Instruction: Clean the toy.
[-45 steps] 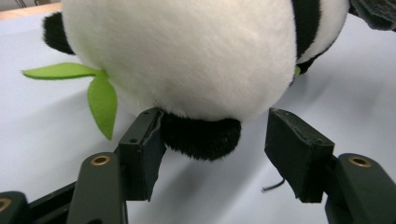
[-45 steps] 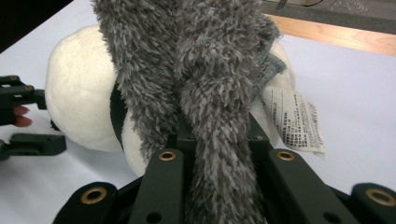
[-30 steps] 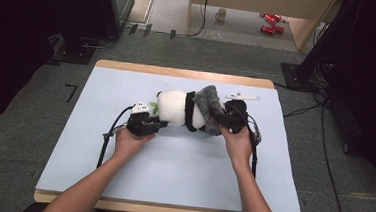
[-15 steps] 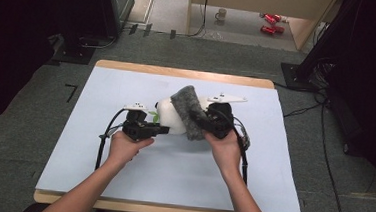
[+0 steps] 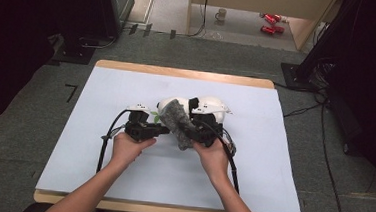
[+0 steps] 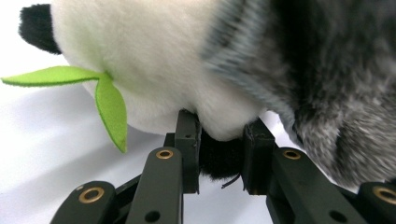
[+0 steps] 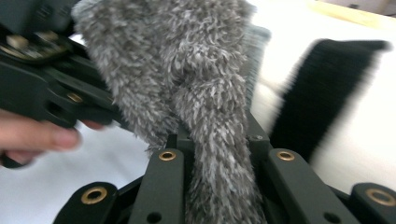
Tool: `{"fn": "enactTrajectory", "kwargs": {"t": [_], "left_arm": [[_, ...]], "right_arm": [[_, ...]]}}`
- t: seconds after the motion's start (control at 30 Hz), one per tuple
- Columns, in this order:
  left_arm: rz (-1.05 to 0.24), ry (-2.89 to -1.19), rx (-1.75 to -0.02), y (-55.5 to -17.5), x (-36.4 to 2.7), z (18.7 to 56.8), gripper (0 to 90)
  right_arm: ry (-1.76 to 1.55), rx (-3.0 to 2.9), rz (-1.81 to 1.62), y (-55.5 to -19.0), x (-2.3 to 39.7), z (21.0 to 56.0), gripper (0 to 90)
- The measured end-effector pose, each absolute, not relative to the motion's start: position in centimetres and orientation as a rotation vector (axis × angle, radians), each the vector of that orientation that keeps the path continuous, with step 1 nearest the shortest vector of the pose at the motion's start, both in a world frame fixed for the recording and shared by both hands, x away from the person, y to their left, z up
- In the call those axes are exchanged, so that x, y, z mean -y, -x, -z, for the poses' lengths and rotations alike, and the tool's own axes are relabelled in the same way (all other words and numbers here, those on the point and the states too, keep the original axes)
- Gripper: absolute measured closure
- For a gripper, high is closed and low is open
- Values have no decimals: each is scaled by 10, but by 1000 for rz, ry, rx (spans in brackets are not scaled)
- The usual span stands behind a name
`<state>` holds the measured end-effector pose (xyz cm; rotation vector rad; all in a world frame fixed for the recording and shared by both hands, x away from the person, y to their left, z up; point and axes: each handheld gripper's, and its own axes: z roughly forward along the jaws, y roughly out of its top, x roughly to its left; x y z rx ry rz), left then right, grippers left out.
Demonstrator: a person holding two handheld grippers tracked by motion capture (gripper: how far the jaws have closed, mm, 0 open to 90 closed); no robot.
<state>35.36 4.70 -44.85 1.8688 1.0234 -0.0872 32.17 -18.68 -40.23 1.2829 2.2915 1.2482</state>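
A soft panda toy (image 5: 175,110) lies near the middle of the table (image 5: 95,180), with a grey furry cloth (image 5: 177,123) draped over its near side.

At the left, the left tool (image 5: 161,130) is clamped on a black plush limb (image 6: 219,158) under the panda's white body; in the left gripper view the jaws are seen pressed in on it from both sides. A green felt leaf (image 6: 109,109) hangs from the body just left of that grip.

At the right, the right tool (image 5: 188,136) is clamped on a fold of the cloth; in the right gripper view the fur (image 7: 210,140) is pinched between the jaws and runs up over the panda.

Both items are judged light, soft and limp. Neither is fragile. The plush will compress and can slip from a shallow pinch, so a limb or thick seam is the better hold. The cloth is best taken at an edge fold, bunched deep between the jaws.
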Motion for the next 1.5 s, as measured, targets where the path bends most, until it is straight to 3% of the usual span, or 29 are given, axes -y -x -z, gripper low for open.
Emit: {"fn": "enactTrajectory", "kwargs": {"t": [1.07, 1.27, 1.5], "left_arm": [[86, -1857, -1034, -363, -54, 456, 728], [67, -1851, -1020, -359, -50, 454, 728], [43, -1844, -1009, -349, -42, 450, 727]], "right_arm": [[-1513, -2037, -1143, -325, 286, 401, 764], [-1474, -2017, -1183, -318, 277, 382, 770], [-1401, -2141, -1286, -313, 233, 381, 769]]}}
